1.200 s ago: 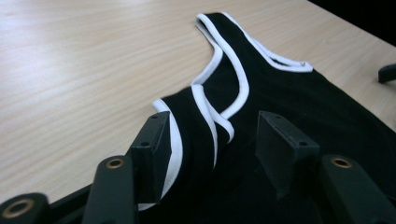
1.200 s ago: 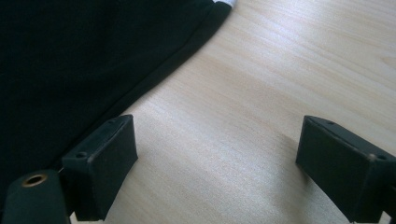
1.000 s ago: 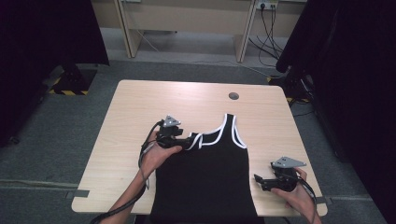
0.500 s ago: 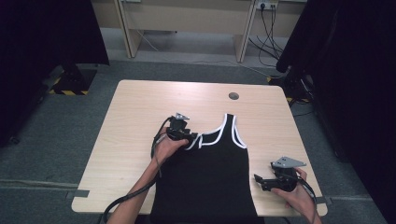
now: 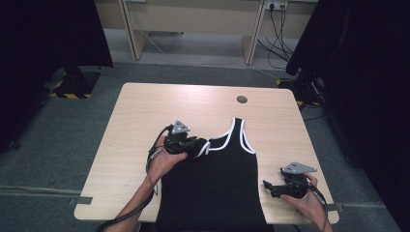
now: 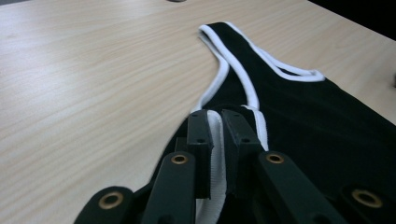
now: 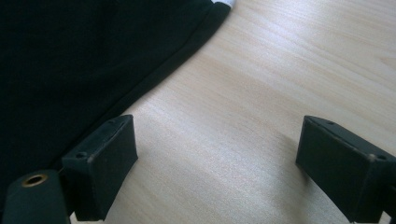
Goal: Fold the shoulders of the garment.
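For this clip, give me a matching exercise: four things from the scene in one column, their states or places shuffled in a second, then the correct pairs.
Things:
1. left gripper
2. right gripper
3. tank top
4. round hole

States or places:
A. jaws wide apart over bare wood
B. in the table top near the far edge
C. shut on a white-trimmed strap
D. lying flat, black with white trim

Pairs: 1-C, 2-A, 3-D, 4-B

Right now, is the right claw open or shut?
Open. In the right gripper view, the right claw has its two jaws wide apart with bare table between them, beside the black top, holding nothing.
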The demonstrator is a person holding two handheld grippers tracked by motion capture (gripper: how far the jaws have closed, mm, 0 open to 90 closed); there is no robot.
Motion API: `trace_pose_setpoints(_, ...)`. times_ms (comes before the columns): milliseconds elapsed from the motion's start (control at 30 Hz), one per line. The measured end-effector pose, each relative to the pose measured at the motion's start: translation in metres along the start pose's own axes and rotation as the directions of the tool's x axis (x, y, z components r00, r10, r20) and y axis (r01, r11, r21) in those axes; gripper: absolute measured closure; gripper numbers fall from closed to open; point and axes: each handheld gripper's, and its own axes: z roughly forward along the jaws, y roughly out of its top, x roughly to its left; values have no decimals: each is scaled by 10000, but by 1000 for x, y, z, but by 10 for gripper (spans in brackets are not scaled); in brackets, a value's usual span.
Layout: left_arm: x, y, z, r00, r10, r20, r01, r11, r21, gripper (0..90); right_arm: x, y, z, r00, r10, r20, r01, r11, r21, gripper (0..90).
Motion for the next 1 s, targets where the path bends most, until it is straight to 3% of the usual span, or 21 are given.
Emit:
trace_pose_setpoints(200, -16, -33, -26, 9986, 530, 61, -530, 9985, 135, 809, 0, 0, 0, 10000, 0, -1, 0, 10000, 0, 126)
trace_pose_setpoints(333, -20, -54, -38, 9988, 464, 152, -468, 9985, 277, 796, 0, 0, 0, 10000, -2, 5, 2, 10000, 2, 126)
trace_pose_setpoints(433, -23, -63, -44, 9983, 494, 293, -506, 9978, 433, 745, 0, 0, 0, 10000, 4, 10, -4, 10000, 2, 126)
trace_pose_setpoints(533, -30, -69, -48, 9963, 816, 252, -829, 9949, 566, 660, 0, 0, 0, 10000, 9, 18, -9, 10000, 4, 126)
trace_pose_setpoints(633, -35, -68, -51, 9960, 868, 195, -876, 9951, 452, 568, 0, 0, 0, 10000, 9, 19, -9, 10000, 3, 126)
trace_pose_setpoints(733, -38, -58, -51, 9959, 901, -56, -900, 9958, 156, 477, 0, 0, 0, 10000, 10, 18, -10, 10000, 2, 126)
trace_pose_setpoints(867, -42, -40, -41, 9961, 877, 81, -876, 9961, -64, 456, 0, 0, 0, 10000, 16, 23, -16, 10000, 4, 126)
trace_pose_setpoints(1000, -45, -37, -25, 9963, 808, 286, -813, 9965, 179, 465, 0, 0, 0, 10000, 19, 23, -19, 10000, 3, 126)
